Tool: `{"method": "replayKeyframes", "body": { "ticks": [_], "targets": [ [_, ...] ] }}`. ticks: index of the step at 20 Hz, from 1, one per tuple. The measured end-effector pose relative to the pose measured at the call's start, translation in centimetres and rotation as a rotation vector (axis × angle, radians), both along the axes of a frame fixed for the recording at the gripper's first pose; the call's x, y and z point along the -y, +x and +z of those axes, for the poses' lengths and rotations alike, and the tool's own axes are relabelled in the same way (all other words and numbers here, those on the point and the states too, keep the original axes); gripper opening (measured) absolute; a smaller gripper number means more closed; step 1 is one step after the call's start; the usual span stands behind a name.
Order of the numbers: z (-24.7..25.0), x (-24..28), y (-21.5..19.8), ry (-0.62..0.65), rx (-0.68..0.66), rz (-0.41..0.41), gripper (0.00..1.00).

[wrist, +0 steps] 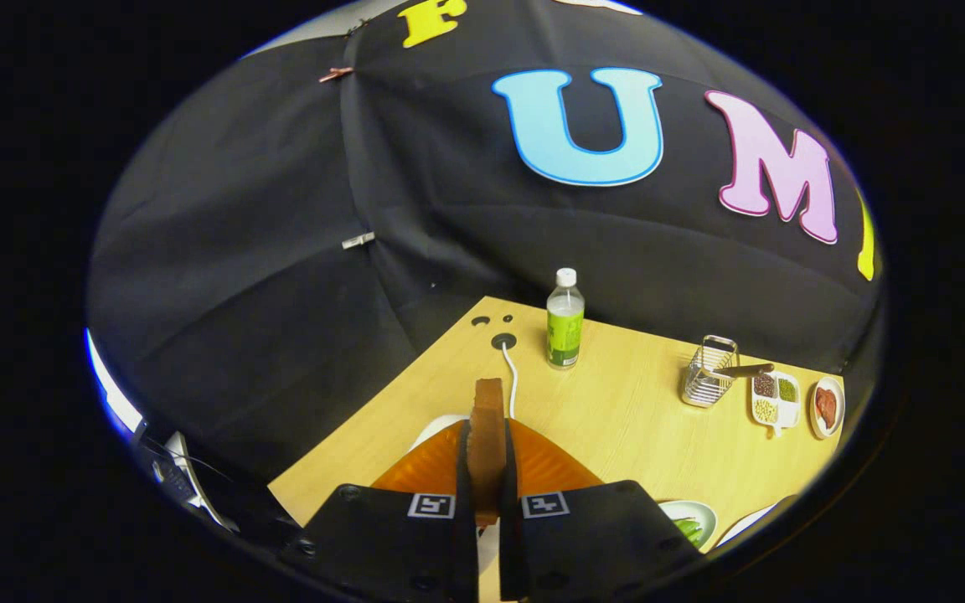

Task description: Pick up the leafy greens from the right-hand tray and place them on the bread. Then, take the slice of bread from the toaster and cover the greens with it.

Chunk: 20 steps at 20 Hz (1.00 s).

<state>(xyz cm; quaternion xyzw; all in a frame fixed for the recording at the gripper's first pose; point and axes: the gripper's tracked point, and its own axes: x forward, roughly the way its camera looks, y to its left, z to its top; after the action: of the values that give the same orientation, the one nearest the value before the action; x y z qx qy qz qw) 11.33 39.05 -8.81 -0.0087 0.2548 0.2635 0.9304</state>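
My gripper (pixel 487 456) is shut on a slice of bread (pixel 487 419), which stands upright on edge between the two fingers and sticks out ahead of them. The slice is lifted above the wooden table (pixel 616 419). Just behind and below the slice sits a white appliance (pixel 436 429), likely the toaster, mostly hidden by the fingers. To the right of the fingers, a small white dish with green leafy pieces (pixel 690 526) sits near the table's front edge. Beside that dish the rim of a white plate (pixel 750 521) shows.
A clear bottle with a green label (pixel 565 318) stands at the table's far edge near a cable hole (pixel 503 341) with a white cord. Far right are a wire holder (pixel 707 373), a divided dish of beans (pixel 774 399) and a small plate of meat (pixel 826 406).
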Motion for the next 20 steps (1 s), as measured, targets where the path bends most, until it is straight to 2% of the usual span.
{"method": "replayKeyframes", "body": {
  "ticks": [8,15,20],
  "targets": [
    [1.4,8.1,1.8,0.035,0.022,-0.104,0.14],
    [-4.2,16.4,0.9,0.059,-0.098,-0.223,0.14],
    [-8.3,19.6,-0.2,0.081,-0.182,-0.28,0.14]
  ]
}}
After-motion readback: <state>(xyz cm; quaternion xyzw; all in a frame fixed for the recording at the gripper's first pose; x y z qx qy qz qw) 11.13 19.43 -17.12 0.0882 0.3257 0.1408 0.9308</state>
